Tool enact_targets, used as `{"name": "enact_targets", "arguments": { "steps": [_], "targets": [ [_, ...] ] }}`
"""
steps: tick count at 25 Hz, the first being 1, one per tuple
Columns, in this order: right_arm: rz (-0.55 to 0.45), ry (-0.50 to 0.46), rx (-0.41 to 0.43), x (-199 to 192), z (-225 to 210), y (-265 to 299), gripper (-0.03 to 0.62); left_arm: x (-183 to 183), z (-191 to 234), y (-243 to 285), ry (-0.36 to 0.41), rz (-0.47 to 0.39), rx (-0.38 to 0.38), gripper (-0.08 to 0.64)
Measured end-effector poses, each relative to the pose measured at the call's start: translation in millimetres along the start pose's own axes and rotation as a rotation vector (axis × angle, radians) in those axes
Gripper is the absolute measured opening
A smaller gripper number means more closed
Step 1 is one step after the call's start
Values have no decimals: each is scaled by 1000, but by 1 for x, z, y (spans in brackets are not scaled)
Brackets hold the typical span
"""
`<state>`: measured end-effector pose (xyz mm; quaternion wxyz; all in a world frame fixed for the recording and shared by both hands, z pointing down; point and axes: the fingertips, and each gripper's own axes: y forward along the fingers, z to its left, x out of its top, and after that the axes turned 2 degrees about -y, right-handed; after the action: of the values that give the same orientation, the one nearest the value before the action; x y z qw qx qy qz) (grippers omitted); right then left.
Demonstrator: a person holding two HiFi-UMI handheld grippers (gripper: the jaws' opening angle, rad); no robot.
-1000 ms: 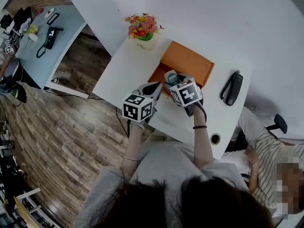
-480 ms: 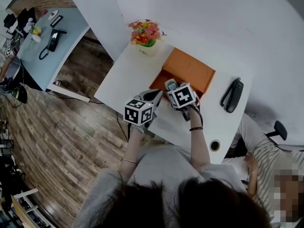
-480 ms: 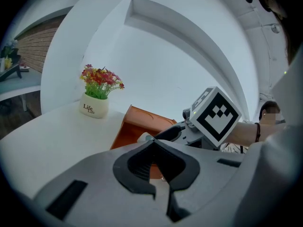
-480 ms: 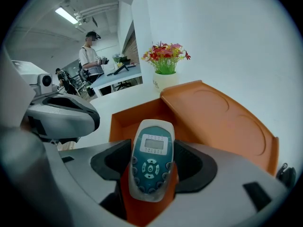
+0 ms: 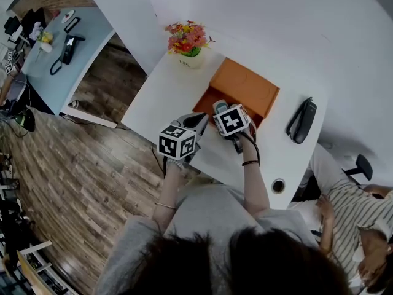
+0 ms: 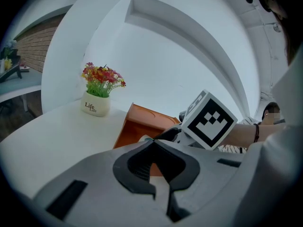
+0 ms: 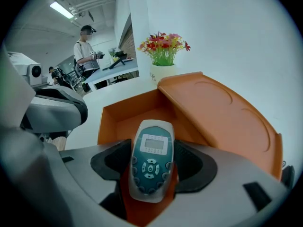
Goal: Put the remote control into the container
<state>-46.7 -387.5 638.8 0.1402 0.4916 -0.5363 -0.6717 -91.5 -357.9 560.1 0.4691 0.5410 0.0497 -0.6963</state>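
A grey remote control [image 7: 151,161] with a teal face and small screen sits between the jaws of my right gripper [image 7: 152,155], which is shut on it. It hangs over the near edge of the orange container [image 7: 135,119], whose lid [image 7: 222,115] stands open to the right. In the head view the remote control [image 5: 220,107] pokes out past the right gripper [image 5: 222,112] at the front left corner of the orange container [image 5: 245,90]. My left gripper [image 5: 199,119] is just left of it over the white table [image 5: 163,94], jaws shut and empty [image 6: 152,144].
A white pot of flowers [image 5: 187,45] stands behind and left of the container. A black stapler [image 5: 300,119] lies to the right, and a cable hole [image 5: 277,185] is near the front edge. A seated person [image 5: 347,201] is at the table's right end.
The right gripper with the remote has shifted slightly left along the container's near edge. The left gripper has stayed about where it was.
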Motion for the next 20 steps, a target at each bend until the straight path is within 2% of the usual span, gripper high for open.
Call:
{"name": "enact_targets", "arguments": {
  "steps": [7,10,13,15,20],
  "targets": [
    [33,3,-61,-3,-13,3,280,0,6,-3,-11,-3,15,3],
    [23,5,-50,0,-10,4,279,-1,9,-5,-14,-4,19,3],
    [56,22,-22,-8,-5,4,279,-1,9,-6,-15,-2,19,3],
    [35,29,15,-5,2,6,280,0,8,-6,-15,-4,16,3],
    [-11,11,-34,2,-9,5,305,2,6,-5,-9,-8,7,3]
  ]
}}
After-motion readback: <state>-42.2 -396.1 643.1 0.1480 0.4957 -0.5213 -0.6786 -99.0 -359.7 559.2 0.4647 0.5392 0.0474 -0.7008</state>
